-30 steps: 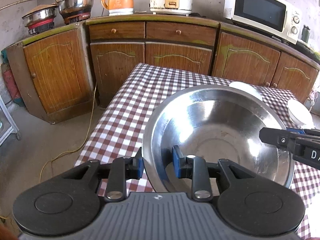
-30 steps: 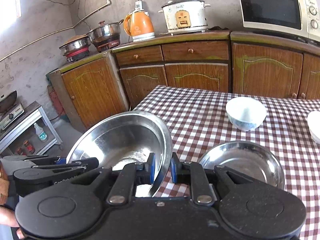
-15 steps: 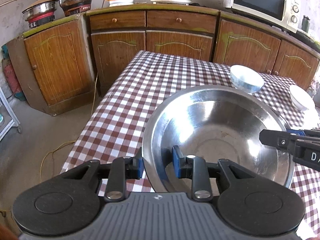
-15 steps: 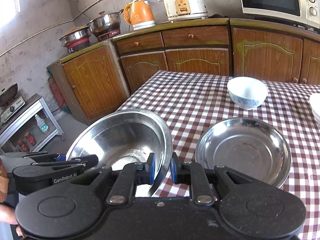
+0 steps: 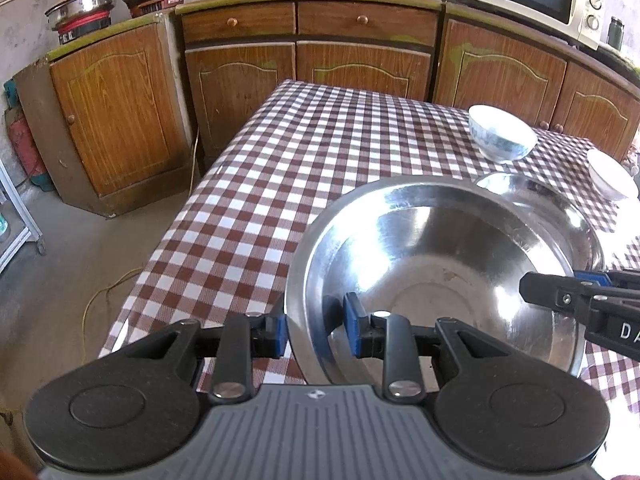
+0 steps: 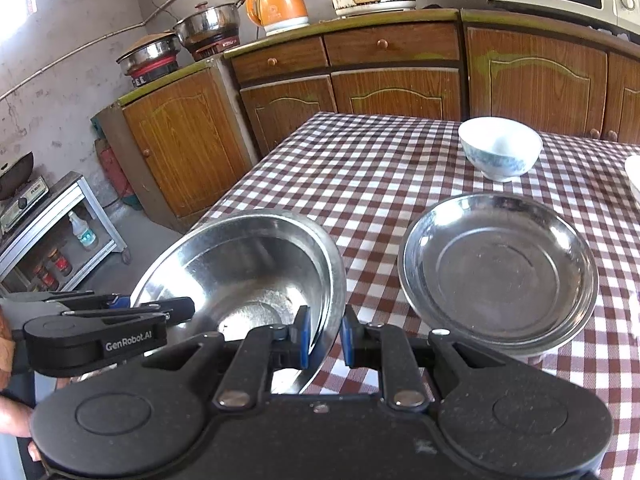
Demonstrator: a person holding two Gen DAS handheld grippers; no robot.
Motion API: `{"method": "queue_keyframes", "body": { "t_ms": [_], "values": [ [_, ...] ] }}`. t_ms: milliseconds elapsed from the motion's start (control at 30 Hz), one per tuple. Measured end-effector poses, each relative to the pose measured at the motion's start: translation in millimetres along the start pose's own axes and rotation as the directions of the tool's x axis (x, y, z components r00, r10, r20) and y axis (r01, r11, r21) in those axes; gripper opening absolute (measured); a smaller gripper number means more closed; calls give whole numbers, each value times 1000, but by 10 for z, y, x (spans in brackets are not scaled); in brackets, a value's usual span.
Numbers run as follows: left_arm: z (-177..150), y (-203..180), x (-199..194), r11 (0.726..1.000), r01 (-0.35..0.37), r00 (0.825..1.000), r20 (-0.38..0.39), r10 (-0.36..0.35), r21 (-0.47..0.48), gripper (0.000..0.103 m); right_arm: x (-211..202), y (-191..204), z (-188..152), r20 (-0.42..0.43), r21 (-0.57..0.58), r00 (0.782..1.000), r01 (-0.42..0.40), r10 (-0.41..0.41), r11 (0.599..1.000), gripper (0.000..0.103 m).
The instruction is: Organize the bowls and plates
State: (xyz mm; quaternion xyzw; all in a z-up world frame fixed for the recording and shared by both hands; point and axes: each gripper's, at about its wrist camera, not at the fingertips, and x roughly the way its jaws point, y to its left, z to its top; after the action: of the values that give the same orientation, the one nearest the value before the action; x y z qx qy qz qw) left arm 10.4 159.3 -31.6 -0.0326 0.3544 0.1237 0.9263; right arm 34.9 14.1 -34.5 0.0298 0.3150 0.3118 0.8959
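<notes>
Left wrist view: the left tool [image 5: 314, 330] is clamped on the near rim of a large steel bowl [image 5: 440, 272], shiny with a dulled base, held over the checked worktop [image 5: 280, 184]. The right tool [image 5: 568, 300] grips the opposite rim. Two white bowls [image 5: 502, 138] stand beyond (the second only shows whole here).

Right wrist view: the right tool [image 6: 324, 336] is clenched on the bowl's [image 6: 248, 264] rim. A shallow steel plate [image 6: 496, 268] lies on the worktop [image 6: 360, 176] just beside it; the other view shows only its rim
</notes>
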Motion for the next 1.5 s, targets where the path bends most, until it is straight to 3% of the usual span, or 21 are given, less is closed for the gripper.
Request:
{"method": "queue_keyframes", "body": {
  "t_ms": [800, 1500],
  "values": [
    [-193, -71, 59, 1000, 5, 999, -32, -4, 23, 29, 42, -94, -174, -37, 16, 999, -1, 2, 1000, 21],
    [-353, -686, -301, 989, 131, 991, -19, -130, 66, 29, -804, -548, -398, 42, 92, 997, 67, -71, 994, 21]
  ]
}}
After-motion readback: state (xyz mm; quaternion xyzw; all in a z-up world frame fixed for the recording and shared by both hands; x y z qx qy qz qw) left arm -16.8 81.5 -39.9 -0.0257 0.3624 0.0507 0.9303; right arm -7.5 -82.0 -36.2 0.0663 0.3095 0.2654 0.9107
